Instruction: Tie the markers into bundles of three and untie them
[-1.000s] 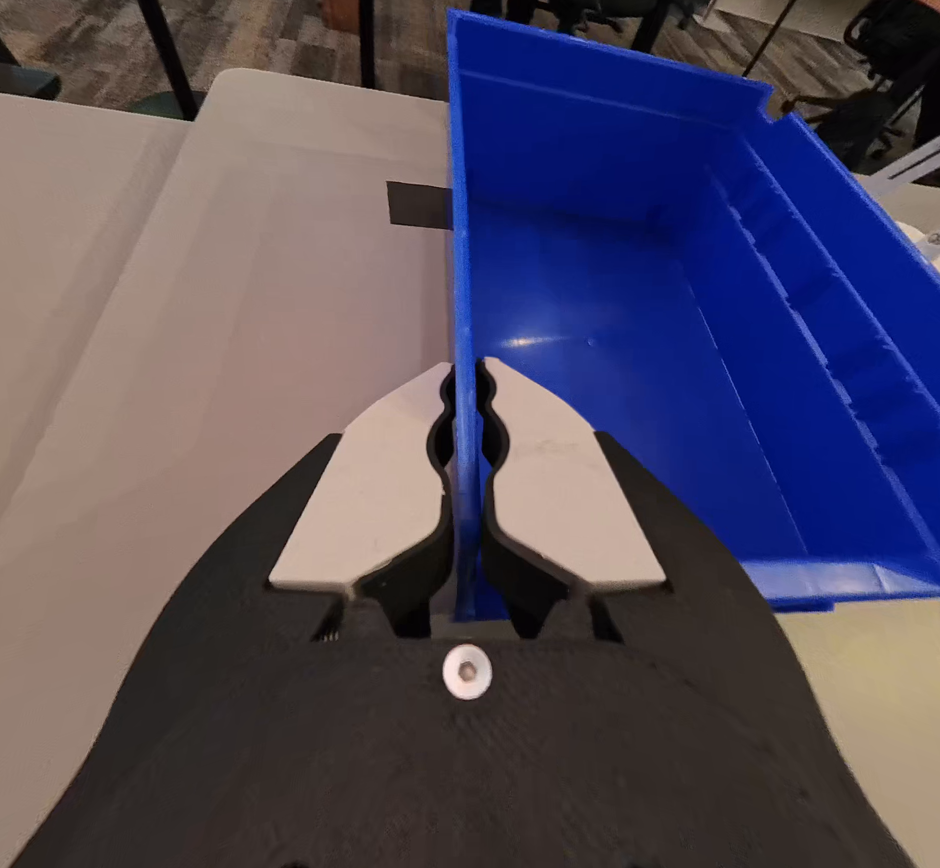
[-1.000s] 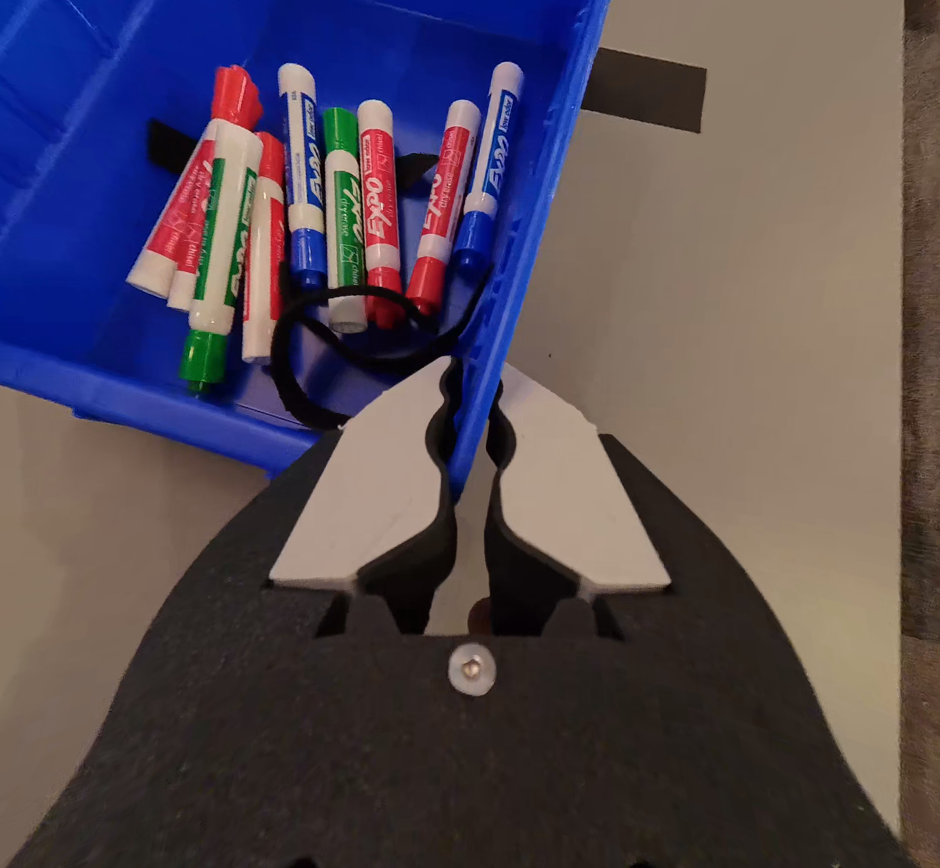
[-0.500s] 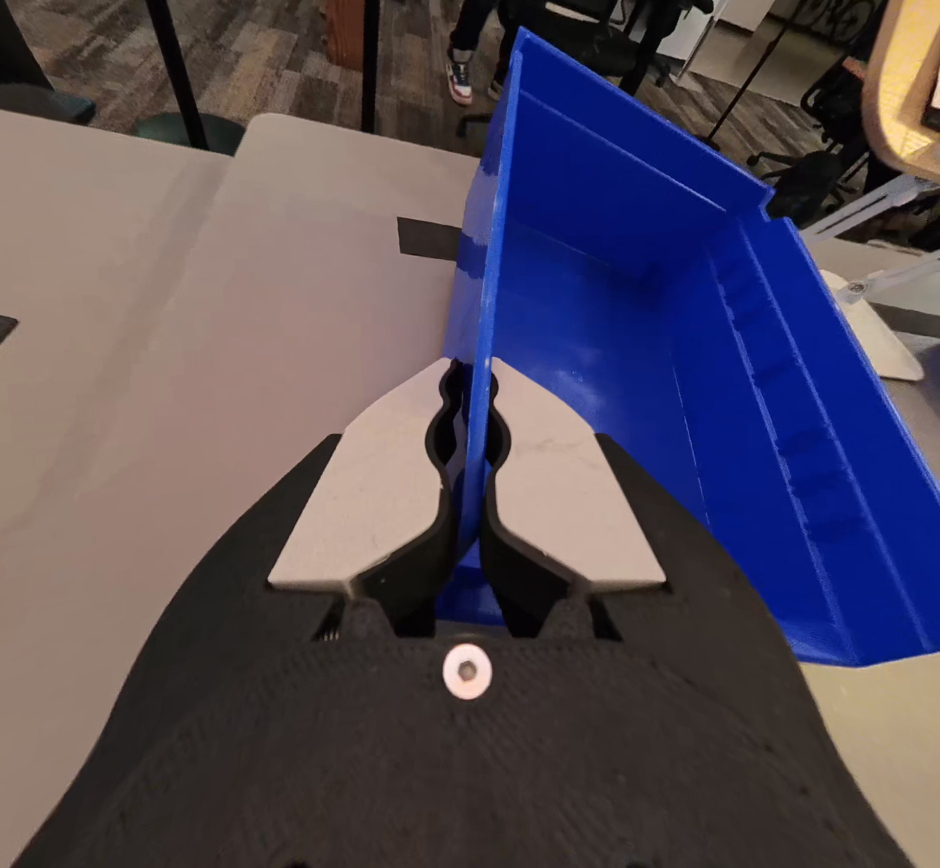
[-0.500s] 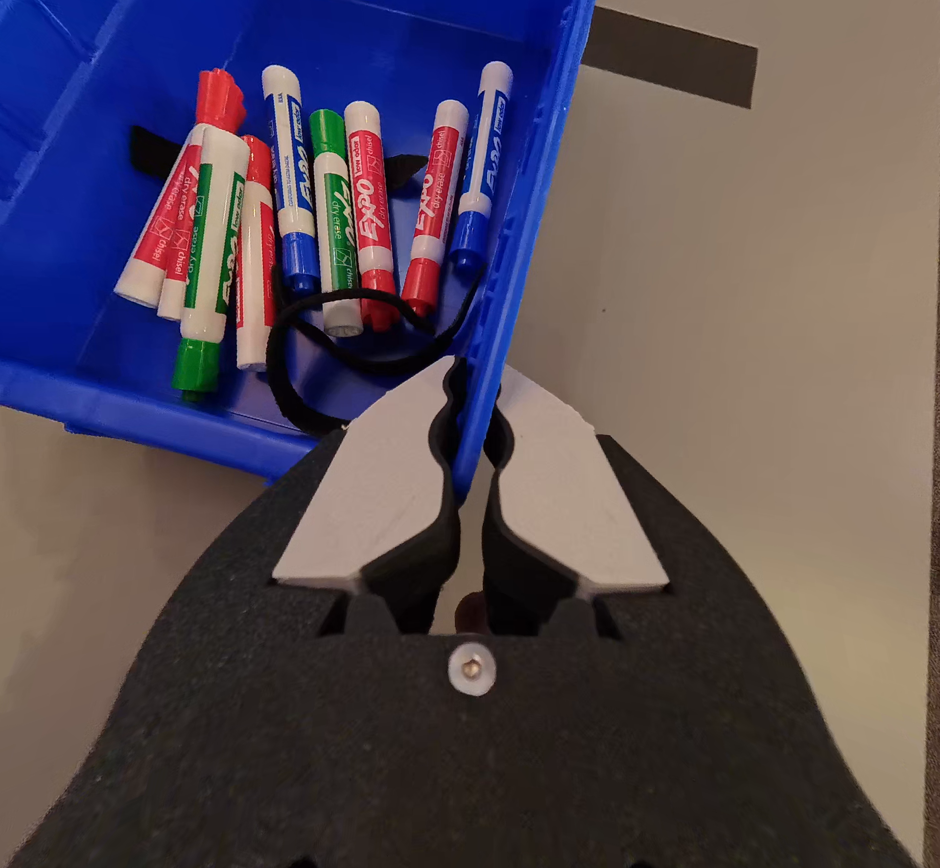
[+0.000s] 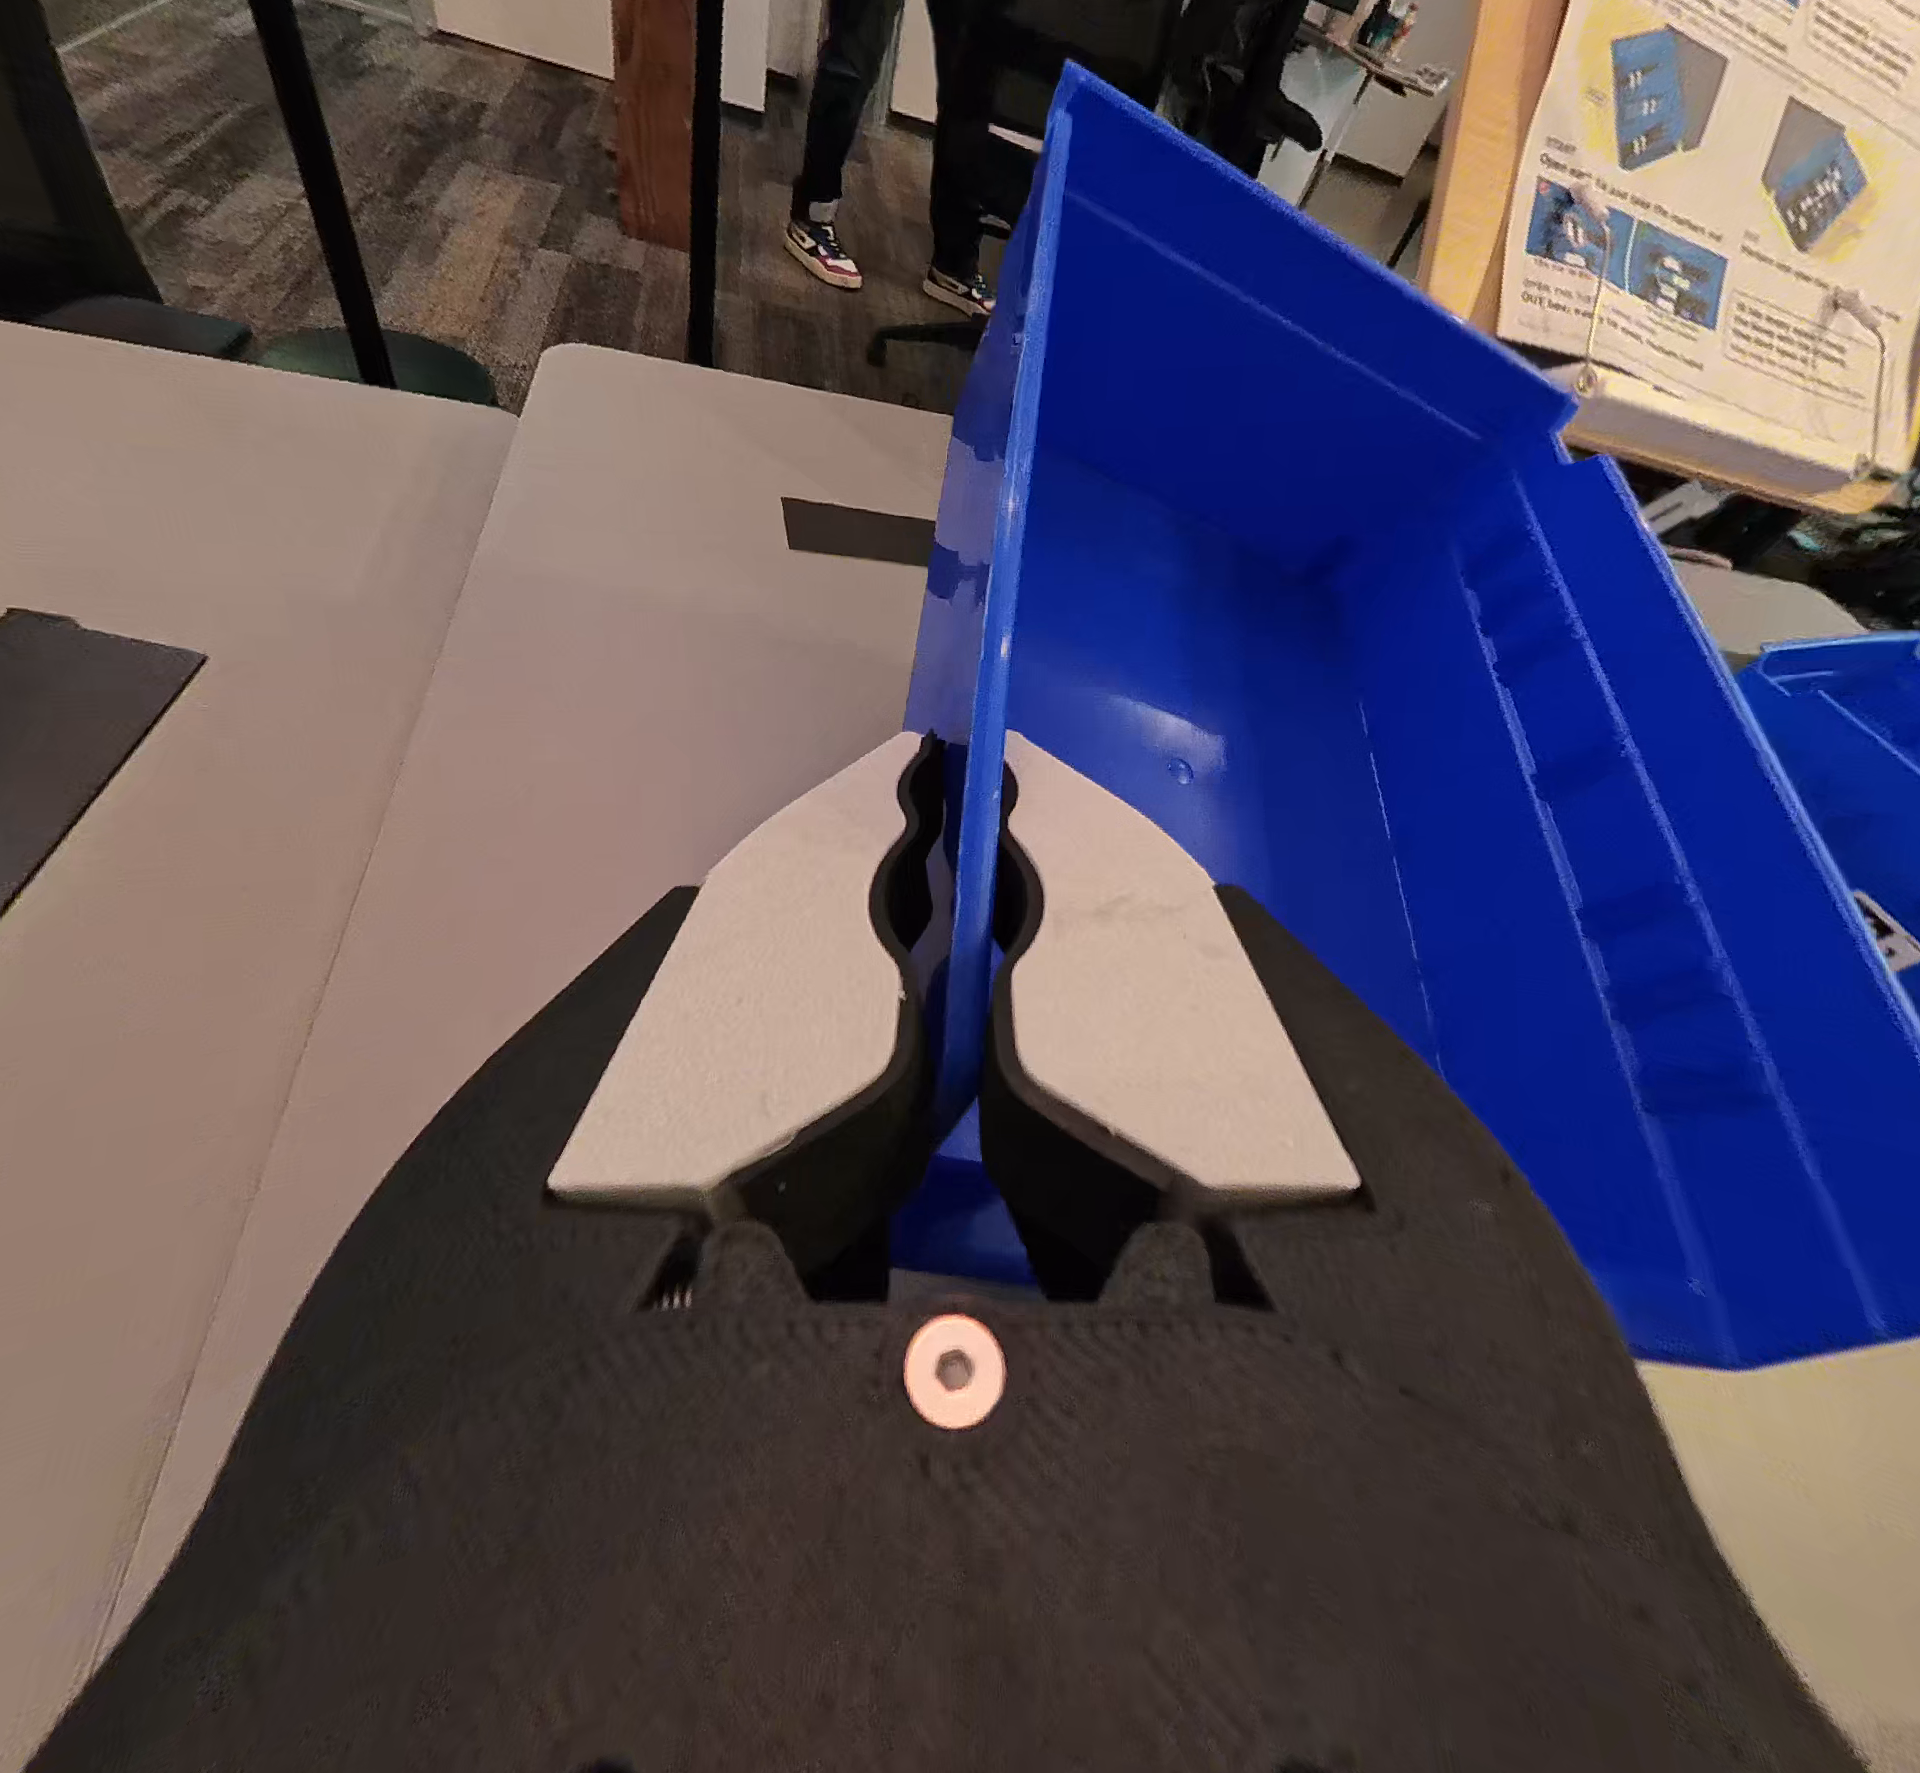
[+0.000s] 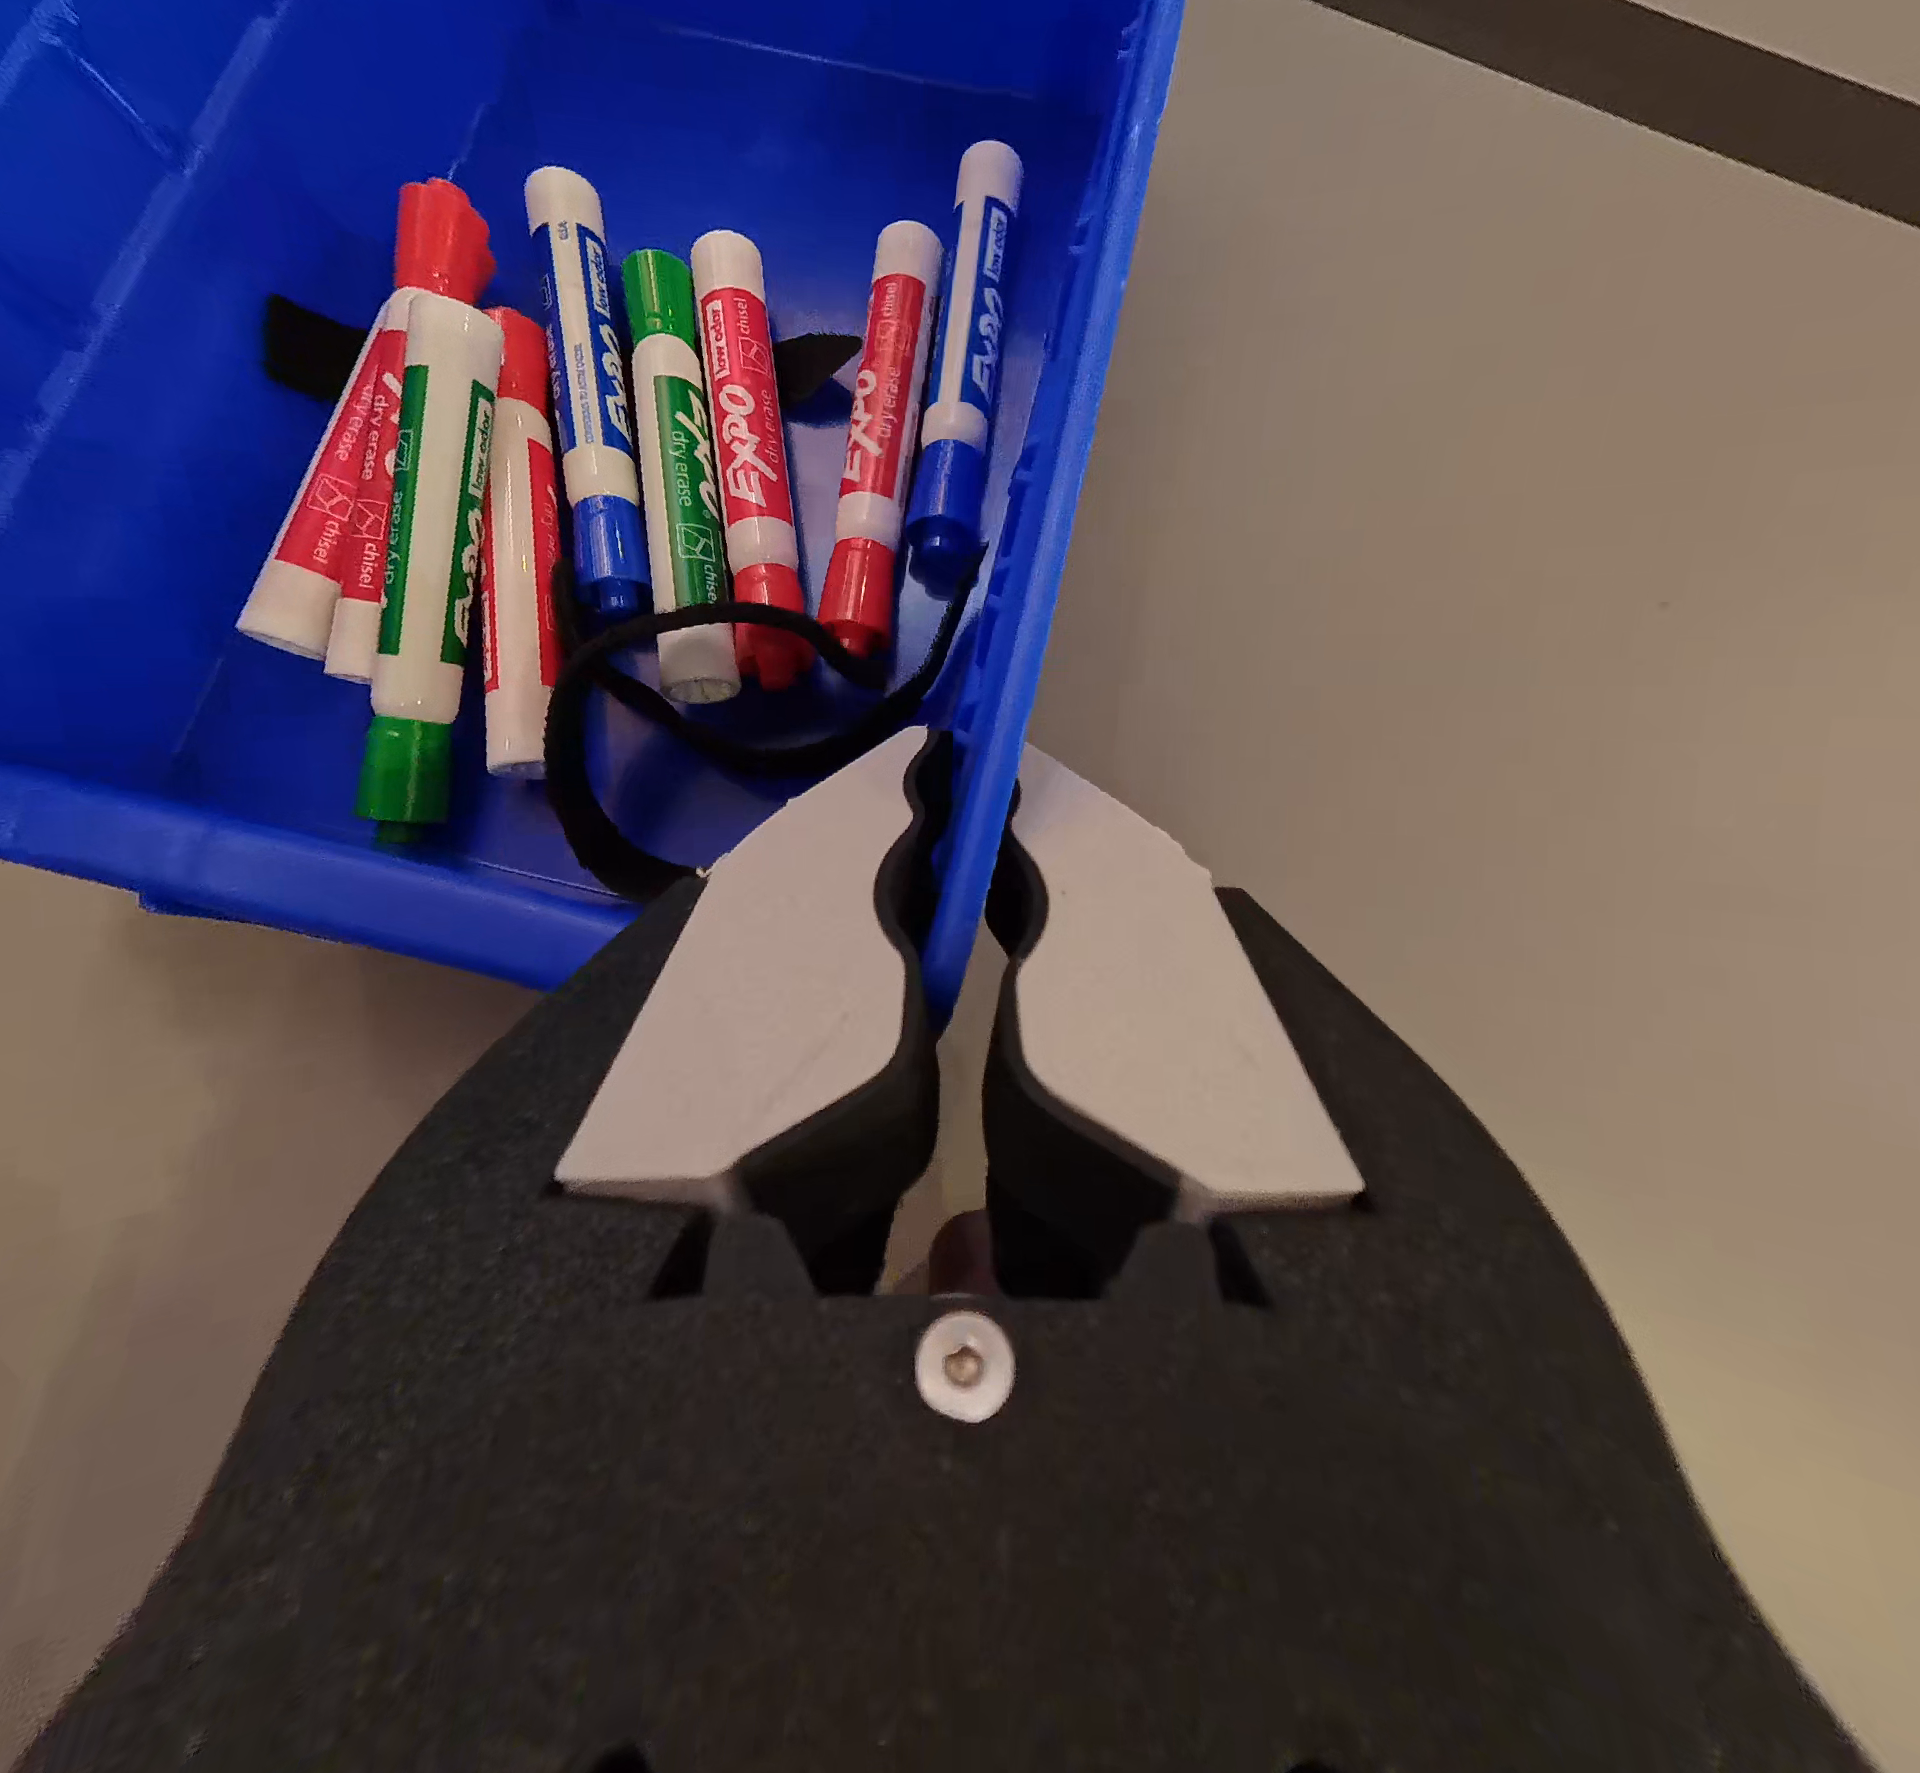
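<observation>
Black strap [image 6: 717, 684] partly under markers [image 6: 665, 435]

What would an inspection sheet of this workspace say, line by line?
Surface: pale grey table with black tape strip.
Job's things: red, blue and green dry-erase markers and black looped strap in tilted blue plastic bin.
Clutter: second blue bin; black mat.
Grippers: left tongs and right tongs each clamp a bin wall.
Cables: nothing seen.
Surroundings: standing person, instruction poster, carpet.
</observation>
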The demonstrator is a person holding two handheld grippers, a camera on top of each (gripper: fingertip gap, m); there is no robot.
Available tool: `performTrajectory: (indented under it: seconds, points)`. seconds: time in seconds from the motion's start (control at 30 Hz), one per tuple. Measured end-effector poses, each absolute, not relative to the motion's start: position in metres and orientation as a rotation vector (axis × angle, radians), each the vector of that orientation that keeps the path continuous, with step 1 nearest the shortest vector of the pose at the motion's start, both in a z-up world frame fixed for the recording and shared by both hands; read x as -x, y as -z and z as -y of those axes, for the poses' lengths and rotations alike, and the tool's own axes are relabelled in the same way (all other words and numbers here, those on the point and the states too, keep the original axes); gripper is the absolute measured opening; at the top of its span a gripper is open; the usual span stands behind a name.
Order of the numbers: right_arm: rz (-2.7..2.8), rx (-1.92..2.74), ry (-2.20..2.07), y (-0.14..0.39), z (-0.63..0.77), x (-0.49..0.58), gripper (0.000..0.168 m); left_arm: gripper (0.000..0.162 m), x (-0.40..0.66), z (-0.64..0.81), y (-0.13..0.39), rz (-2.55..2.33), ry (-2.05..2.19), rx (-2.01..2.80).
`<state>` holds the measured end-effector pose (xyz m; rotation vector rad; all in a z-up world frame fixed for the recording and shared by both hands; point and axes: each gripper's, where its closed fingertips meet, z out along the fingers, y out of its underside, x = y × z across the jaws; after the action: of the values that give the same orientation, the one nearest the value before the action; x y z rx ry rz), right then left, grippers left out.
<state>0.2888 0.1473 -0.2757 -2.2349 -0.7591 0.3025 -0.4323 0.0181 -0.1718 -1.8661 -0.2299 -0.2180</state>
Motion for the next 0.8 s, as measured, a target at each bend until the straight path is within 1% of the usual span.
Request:
performTrajectory:
  seconds: [0.13,0.3,0.53,0.8]
  points:
    - [0.834,2.215,-0.342,0.276,-0.135,-0.258,0.004,0.006,0.425,0.009,0.177,0.235,0.213,1.887]
    - [0.887,2.179,-0.415,0.276,-0.131,-0.219,0.003,0.006,0.407,0.033,0.195,0.257,0.276,1.913]
    - [0.945,2.136,-0.47,0.277,-0.144,-0.176,0.003,0.006,0.384,0.062,0.211,0.247,0.345,1.962]
    - [1.04,2.104,-0.523,0.277,-0.162,-0.129,0.004,0.006,0.349,0.121,0.216,0.04,0.429,2.091]
